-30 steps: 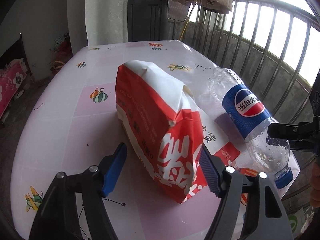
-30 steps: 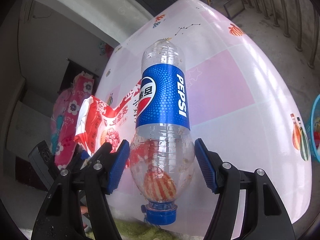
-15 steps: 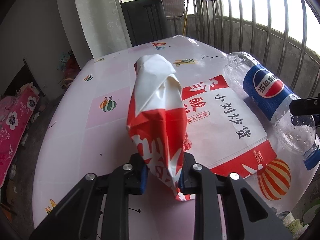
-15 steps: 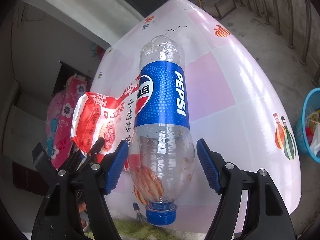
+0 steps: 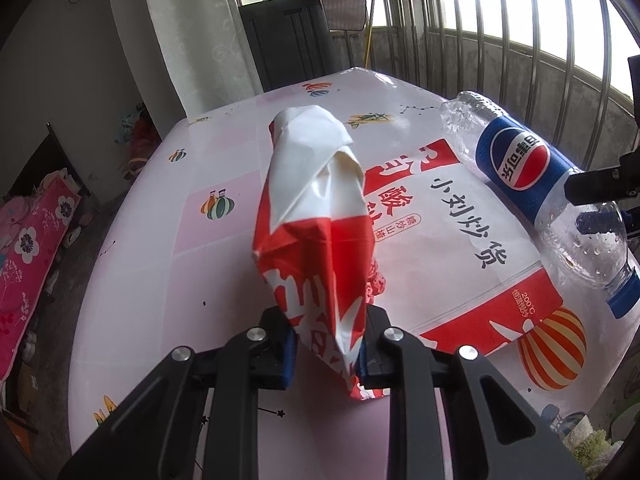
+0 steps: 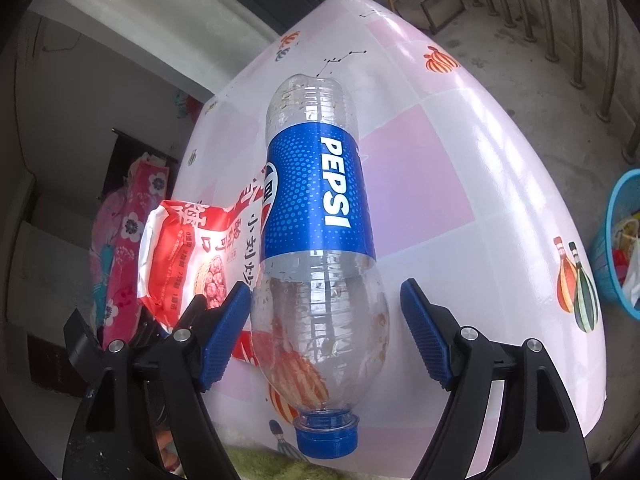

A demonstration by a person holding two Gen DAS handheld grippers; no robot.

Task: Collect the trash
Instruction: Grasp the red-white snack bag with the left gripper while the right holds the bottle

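My left gripper [image 5: 326, 354] is shut on the lower end of a crumpled red-and-white snack bag [image 5: 316, 240], which stands up between the pads. The same bag [image 6: 180, 252] shows at the left of the right wrist view. An empty Pepsi bottle [image 6: 316, 208] lies on the table with its blue cap [image 6: 326, 440] toward me. My right gripper [image 6: 324, 320] straddles the bottle's clear lower part, its jaws opening. The right pad stands off the plastic. In the left wrist view the bottle [image 5: 520, 164] lies at the right.
A second, flat red-and-white bag [image 5: 452, 248] lies on the pink-and-white table [image 5: 160, 240], partly under the bottle. A blue basket [image 6: 616, 248] holding rubbish stands on the floor to the right. A metal railing [image 5: 480, 40] runs behind the table. Pink floral fabric [image 5: 28, 248] lies at the left.
My left gripper closed from wide open onto the snack bag, squeezing it narrow and upright. The right gripper's jaws spread a little wider around the bottle.
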